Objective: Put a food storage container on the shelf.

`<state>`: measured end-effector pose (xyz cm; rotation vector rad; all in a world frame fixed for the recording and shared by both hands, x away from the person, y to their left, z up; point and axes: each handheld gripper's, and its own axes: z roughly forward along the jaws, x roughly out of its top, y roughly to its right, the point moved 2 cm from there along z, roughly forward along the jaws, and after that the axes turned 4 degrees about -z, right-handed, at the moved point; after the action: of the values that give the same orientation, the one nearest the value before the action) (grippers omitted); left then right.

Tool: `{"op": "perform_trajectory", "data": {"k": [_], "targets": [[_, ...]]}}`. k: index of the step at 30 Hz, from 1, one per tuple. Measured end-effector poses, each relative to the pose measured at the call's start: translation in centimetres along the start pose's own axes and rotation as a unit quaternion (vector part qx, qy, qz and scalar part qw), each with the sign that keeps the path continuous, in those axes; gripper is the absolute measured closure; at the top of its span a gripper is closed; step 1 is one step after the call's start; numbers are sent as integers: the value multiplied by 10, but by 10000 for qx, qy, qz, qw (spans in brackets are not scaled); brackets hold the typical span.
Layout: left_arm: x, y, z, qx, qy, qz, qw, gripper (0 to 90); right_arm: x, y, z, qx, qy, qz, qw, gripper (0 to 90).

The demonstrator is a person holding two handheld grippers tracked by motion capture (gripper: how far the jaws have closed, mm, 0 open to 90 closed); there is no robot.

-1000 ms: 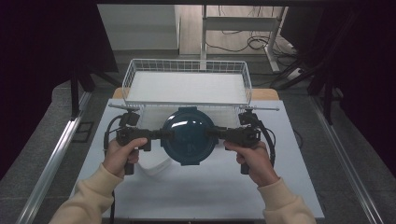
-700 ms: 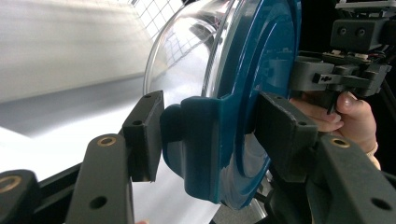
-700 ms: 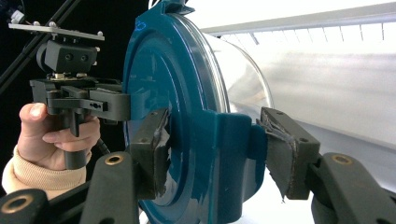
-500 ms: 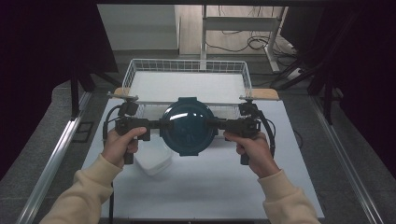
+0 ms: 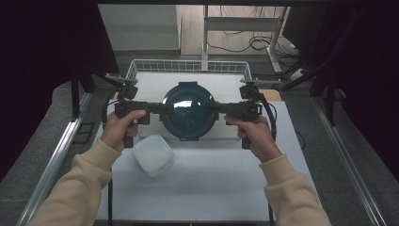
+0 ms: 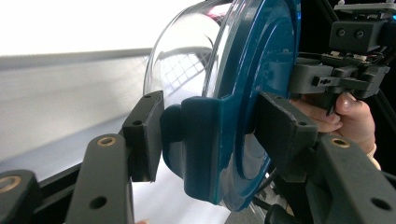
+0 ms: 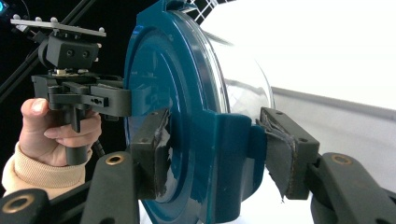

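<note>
A round container (image 5: 189,110) with a dark blue lid and a clear domed bowl hangs above the table, held between both grippers. It stands on edge: the blue lid (image 7: 159,70) faces the person and the clear dome (image 6: 187,60) faces the far side. My left gripper (image 5: 162,108) is shut on the lid's left tab (image 6: 201,140). My right gripper (image 5: 211,108) is shut on the opposite tab (image 7: 233,140). Each gripper view also shows the other hand and its gripper beyond the lid.
A white square lidded container (image 5: 152,154) lies on the white table (image 5: 202,188) below my left hand. A wire basket (image 5: 188,62) stands at the table's far edge, just behind the held container. Metal rails run along both sides.
Both grippers have carried the round container up and away from the person, toward the wire basket. The white square container now lies uncovered on the table.
</note>
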<state>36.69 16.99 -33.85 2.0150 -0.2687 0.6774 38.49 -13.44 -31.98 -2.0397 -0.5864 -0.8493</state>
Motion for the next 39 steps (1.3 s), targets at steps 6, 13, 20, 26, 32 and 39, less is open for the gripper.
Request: {"op": "perform_trajectory", "data": {"k": [6, 13, 20, 26, 32, 39], "targets": [[12, -1, -3, -15, 29, 14, 10000, 440, 12, 0, 3, -2, 15, -73, 10000, 451], [31, -3, -4, -4, 69, 19, 10000, 440, 30, 3, 8, 22, 27, -65, 10000, 451], [48, -5, -3, -156, 63, 26, 9999, 441, 47, 4, 6, -28, 30, -129, 9999, 457], [61, -4, -2, -146, 55, 46, 9999, 441, 57, 7, 6, -36, 57, -119, 9999, 457], [72, -4, -2, -110, 51, 37, 9999, 440, 66, 11, 8, -14, 69, -86, 9999, 457], [86, 0, 0, -125, 39, 70, 9999, 441, 78, 13, 6, -24, 124, -82, 9999, 457]]}}
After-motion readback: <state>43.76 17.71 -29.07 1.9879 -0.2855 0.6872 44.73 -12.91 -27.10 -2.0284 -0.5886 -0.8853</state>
